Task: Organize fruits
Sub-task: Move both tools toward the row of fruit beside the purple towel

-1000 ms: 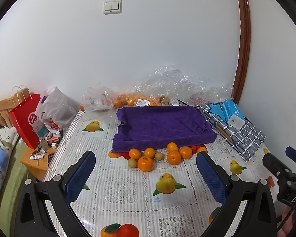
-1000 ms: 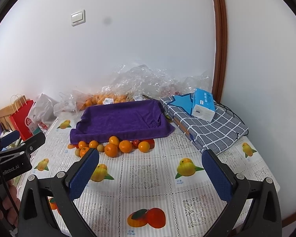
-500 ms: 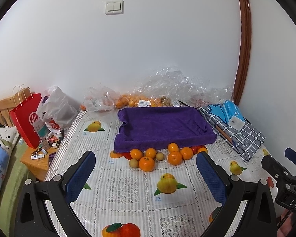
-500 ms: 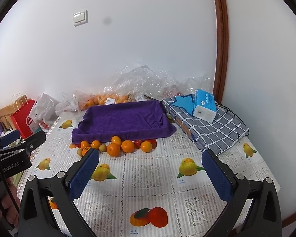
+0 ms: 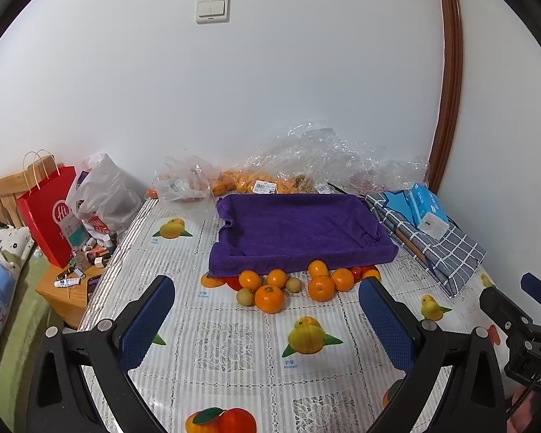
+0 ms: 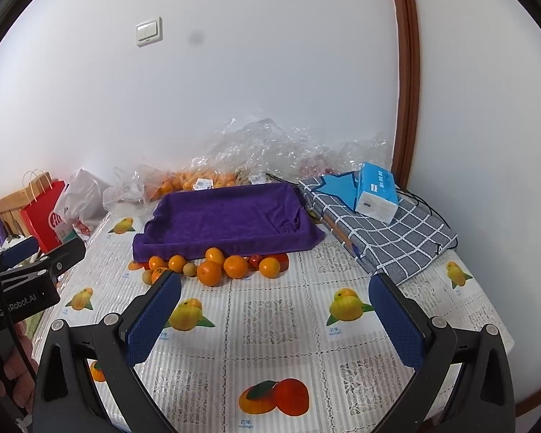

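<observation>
Several oranges (image 5: 269, 298) (image 6: 209, 272), small green-brown fruits (image 5: 245, 296) (image 6: 189, 269) and red fruits (image 5: 356, 272) (image 6: 255, 260) lie in a cluster on the table in front of a tray draped with a purple towel (image 5: 299, 231) (image 6: 227, 218). My left gripper (image 5: 267, 321) is open and empty, above the table short of the fruit. My right gripper (image 6: 276, 315) is open and empty, also short of the fruit, to the right of the left one.
Clear plastic bags with more oranges (image 5: 263, 184) (image 6: 198, 180) lie against the back wall. A checked cloth bundle (image 5: 432, 249) (image 6: 389, 234) with a blue tissue pack (image 6: 375, 191) lies at right. A red bag (image 5: 47, 213) and a side table (image 5: 68, 288) stand left.
Both grippers have drifted slightly forward toward the fruit; the view has shifted a little. Both stay open and empty.
</observation>
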`<state>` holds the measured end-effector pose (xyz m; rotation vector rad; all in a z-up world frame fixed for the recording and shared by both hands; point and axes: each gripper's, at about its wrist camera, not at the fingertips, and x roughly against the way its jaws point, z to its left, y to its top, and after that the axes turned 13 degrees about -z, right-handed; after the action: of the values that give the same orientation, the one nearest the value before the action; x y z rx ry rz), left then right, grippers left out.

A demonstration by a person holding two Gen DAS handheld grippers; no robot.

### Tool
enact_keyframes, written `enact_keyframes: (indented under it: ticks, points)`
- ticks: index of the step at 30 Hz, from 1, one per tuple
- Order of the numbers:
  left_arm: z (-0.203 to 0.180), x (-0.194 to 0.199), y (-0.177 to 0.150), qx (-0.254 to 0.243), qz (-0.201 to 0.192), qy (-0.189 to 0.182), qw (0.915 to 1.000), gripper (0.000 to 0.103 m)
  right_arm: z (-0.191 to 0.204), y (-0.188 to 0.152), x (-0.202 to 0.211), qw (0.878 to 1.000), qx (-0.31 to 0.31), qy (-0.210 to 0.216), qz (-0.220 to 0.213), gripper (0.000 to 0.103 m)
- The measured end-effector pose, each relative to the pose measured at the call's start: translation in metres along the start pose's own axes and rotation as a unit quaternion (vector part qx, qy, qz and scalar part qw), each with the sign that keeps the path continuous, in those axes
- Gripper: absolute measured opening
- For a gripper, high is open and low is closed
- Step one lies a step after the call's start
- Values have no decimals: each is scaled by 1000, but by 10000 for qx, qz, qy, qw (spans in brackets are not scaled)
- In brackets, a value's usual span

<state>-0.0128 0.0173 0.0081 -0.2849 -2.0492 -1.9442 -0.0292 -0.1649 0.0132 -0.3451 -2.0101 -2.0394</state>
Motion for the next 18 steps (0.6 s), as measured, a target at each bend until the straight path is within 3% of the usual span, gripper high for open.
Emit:
enact_keyframes:
  ticks: [18]
  points:
    - [7,-22,-6,51,115,99,9999,103,2,-3,-22,9997,-39,204,116,103]
